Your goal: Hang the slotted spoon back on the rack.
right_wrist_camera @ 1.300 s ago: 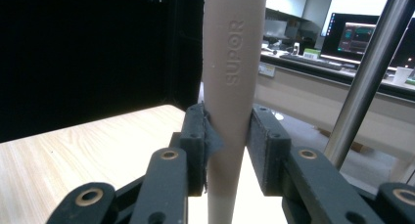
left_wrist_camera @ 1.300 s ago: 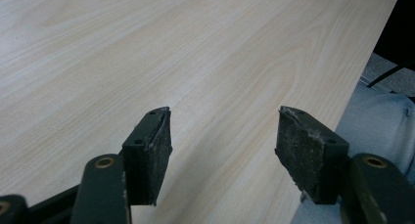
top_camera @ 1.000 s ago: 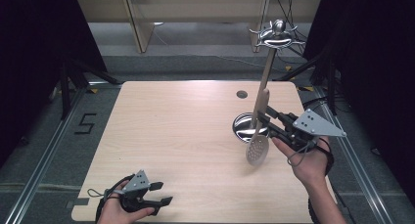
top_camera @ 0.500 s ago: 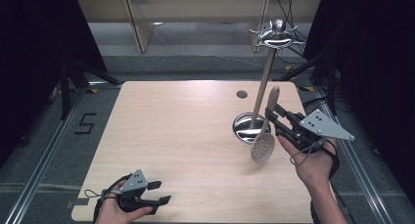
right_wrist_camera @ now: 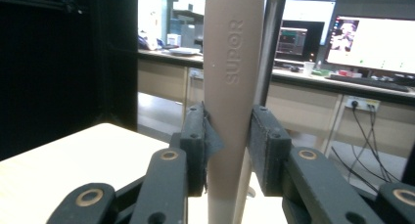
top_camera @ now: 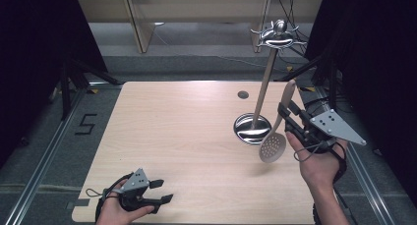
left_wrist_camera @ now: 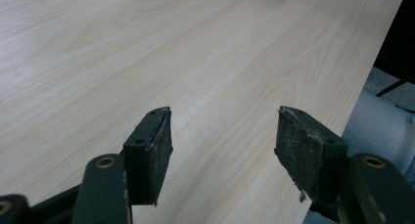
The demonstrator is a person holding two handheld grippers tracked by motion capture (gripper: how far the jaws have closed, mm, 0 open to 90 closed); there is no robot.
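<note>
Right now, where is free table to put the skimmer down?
Bare wood spans the table from its left edge to the stand, behind the left gripper. Crowded at the right: stand, skimmer, right gripper.

Skimmer [top_camera: 273, 145] held off table beside rack [top_camera: 265, 82].
Beige slotted spoon, round perforated head down, handle up and tilted slightly, top near rack pole; "SUPOR" embossed on handle [right_wrist_camera: 230, 77]; clamped mid-handle between right gripper [top_camera: 287, 118] pads. Head hangs above wood table [top_camera: 172, 131], just right of rack's shiny round base [top_camera: 246, 129], shadow beneath. Rack: upright metal pole on base at table's right side, hooked crown [top_camera: 278, 34] at top, hooks bare.
</note>
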